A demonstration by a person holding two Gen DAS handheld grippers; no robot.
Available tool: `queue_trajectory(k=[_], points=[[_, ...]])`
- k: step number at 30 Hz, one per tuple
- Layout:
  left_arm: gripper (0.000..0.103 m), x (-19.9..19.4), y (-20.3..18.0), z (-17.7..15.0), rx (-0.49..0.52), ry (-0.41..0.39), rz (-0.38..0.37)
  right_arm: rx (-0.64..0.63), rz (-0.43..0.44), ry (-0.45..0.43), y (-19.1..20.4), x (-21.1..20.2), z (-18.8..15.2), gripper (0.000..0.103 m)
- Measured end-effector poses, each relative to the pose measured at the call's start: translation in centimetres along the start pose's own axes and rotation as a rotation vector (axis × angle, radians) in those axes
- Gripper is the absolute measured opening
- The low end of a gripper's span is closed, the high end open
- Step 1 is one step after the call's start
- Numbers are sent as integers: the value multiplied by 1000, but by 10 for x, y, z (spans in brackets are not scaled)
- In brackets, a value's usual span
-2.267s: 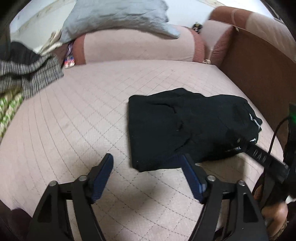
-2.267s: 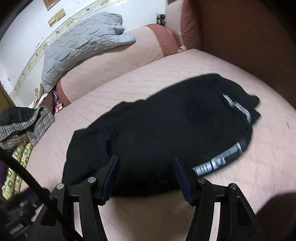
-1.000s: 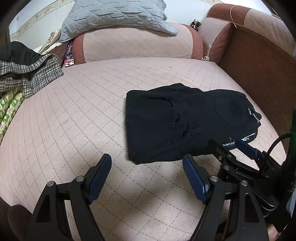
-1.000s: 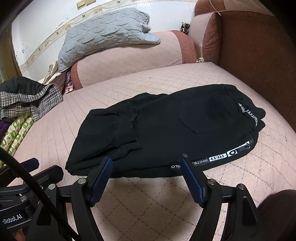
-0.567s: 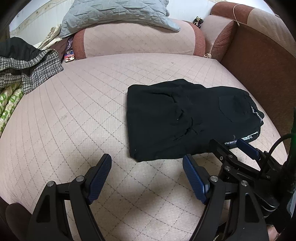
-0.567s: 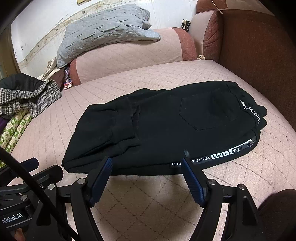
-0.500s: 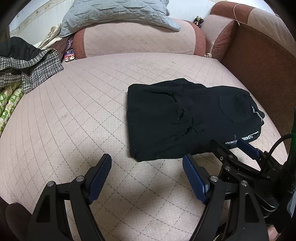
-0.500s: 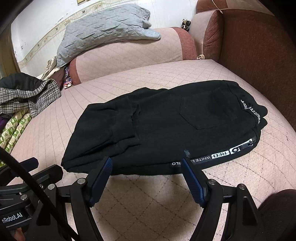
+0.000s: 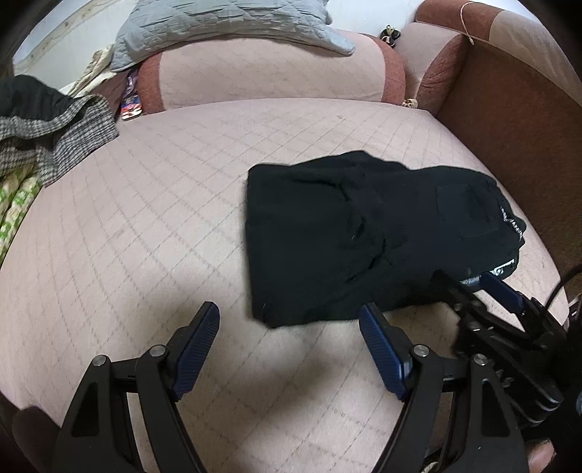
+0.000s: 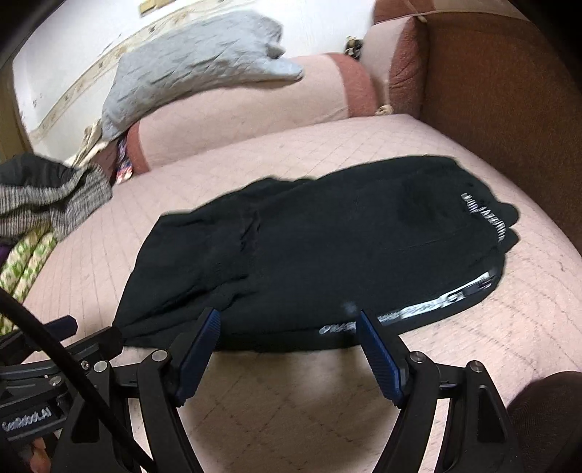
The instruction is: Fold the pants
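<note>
Black pants [image 9: 363, 233] with a white lettered side stripe lie folded into a compact rectangle on the pink quilted sofa seat [image 9: 145, 203]. In the right wrist view the pants [image 10: 327, 247] fill the middle, waistband to the right. My left gripper [image 9: 289, 327] is open and empty, just short of the pants' near left corner. My right gripper [image 10: 287, 324] is open and empty, its fingertips at the pants' near edge by the stripe. The right gripper also shows in the left wrist view [image 9: 473, 287], at the pants' right side.
A grey quilted pillow [image 9: 225, 25] lies on the sofa backrest. A checked garment and other clothes [image 9: 47, 127] are piled at the left. The brown sofa arm [image 9: 516, 120] rises on the right, close behind the pants' waistband.
Both grippers have stayed open. The right gripper has moved closer to the pants' near edge; its view is blurred by motion. The pants have not moved.
</note>
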State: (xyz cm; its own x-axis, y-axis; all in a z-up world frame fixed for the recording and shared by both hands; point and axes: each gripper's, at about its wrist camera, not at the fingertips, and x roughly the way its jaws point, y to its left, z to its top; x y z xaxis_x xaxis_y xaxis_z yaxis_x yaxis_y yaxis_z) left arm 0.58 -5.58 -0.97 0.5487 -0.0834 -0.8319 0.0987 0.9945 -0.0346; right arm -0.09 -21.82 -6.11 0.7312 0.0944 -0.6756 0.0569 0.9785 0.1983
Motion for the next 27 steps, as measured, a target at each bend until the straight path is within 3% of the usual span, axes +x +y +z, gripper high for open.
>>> queue_trajectory(k=[8, 13, 17, 19, 27], points=[[78, 22, -37, 65, 111, 8, -115, 249, -149, -137, -73, -33, 21, 81], [78, 51, -82, 115, 193, 56, -222, 440, -241, -124, -128, -35, 21, 85], [78, 85, -130, 154, 243, 136, -340, 625, -201, -53, -172, -23, 14, 85], [78, 101, -155, 169, 264, 158, -382, 684, -169, -59, -186, -21, 11, 85], [78, 161, -257, 197, 364, 278, -523, 725, -113, -102, -209, -15, 21, 88]])
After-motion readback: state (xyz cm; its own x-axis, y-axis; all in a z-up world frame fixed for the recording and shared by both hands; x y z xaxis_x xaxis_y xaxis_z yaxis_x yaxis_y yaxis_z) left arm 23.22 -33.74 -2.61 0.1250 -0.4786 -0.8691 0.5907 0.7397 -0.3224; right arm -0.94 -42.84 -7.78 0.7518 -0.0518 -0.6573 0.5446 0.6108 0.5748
